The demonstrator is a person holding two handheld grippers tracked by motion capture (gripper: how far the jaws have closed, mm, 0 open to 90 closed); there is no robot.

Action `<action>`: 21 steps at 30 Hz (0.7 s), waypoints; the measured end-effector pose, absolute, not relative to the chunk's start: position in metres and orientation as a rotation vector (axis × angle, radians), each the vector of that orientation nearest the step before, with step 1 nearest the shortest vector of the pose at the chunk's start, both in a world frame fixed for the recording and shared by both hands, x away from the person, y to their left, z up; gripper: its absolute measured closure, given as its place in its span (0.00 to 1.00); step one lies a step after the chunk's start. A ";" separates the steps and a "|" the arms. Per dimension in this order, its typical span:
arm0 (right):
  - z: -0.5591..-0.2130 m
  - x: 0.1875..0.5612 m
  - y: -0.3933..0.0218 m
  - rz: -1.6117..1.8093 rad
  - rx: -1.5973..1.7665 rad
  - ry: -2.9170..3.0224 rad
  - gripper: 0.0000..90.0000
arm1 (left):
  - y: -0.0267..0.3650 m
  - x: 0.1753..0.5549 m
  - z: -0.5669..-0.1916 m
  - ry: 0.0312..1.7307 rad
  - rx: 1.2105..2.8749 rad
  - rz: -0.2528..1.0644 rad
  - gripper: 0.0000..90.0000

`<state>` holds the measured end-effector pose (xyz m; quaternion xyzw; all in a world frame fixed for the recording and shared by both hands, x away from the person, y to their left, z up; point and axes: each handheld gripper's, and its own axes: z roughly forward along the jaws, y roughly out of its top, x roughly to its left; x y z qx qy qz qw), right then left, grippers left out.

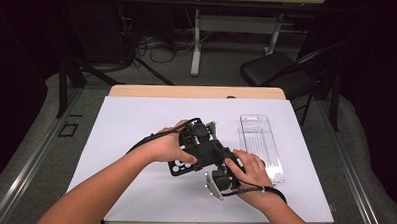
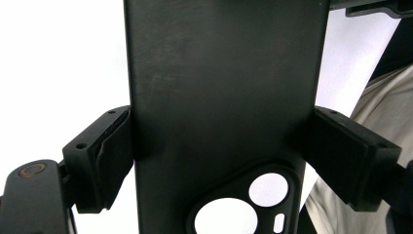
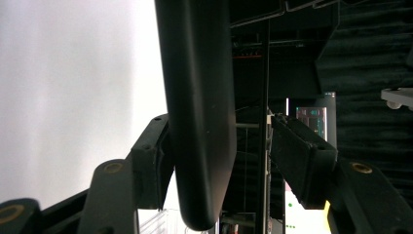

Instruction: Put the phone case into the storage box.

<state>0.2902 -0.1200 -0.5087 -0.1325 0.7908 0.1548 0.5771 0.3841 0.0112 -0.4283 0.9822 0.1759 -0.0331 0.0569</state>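
A black phone case (image 1: 184, 164) with camera cut-outs is held up over the white table sheet (image 1: 136, 120), between the person's two hands. My left gripper (image 1: 197, 148) is shut on it. In the left gripper view both pads (image 2: 114, 156) press the long sides of the case (image 2: 224, 87), with the cut-outs near the jaws. My right gripper (image 1: 212, 165) comes in from the near right. In the right gripper view the case (image 3: 199, 97) stands edge-on between the jaws of the right gripper (image 3: 225, 132); one pad (image 3: 156, 161) lies against it and the other stands clear of it.
A clear plastic box (image 1: 261, 144) lies on the sheet to the right of the hands. Beyond the table's far edge stand a black folding chair (image 1: 275, 69) and another table's legs (image 1: 196, 42), with cables on the floor.
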 end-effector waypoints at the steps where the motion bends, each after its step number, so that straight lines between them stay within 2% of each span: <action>1: -0.509 0.290 -0.120 0.369 -0.299 1.857 0.46 | 0.011 0.384 -0.429 0.537 2.978 -0.104 0.16; 21: -0.513 0.288 -0.118 0.336 -0.344 1.837 0.57 | 0.008 0.383 -0.431 0.524 2.980 -0.139 0.16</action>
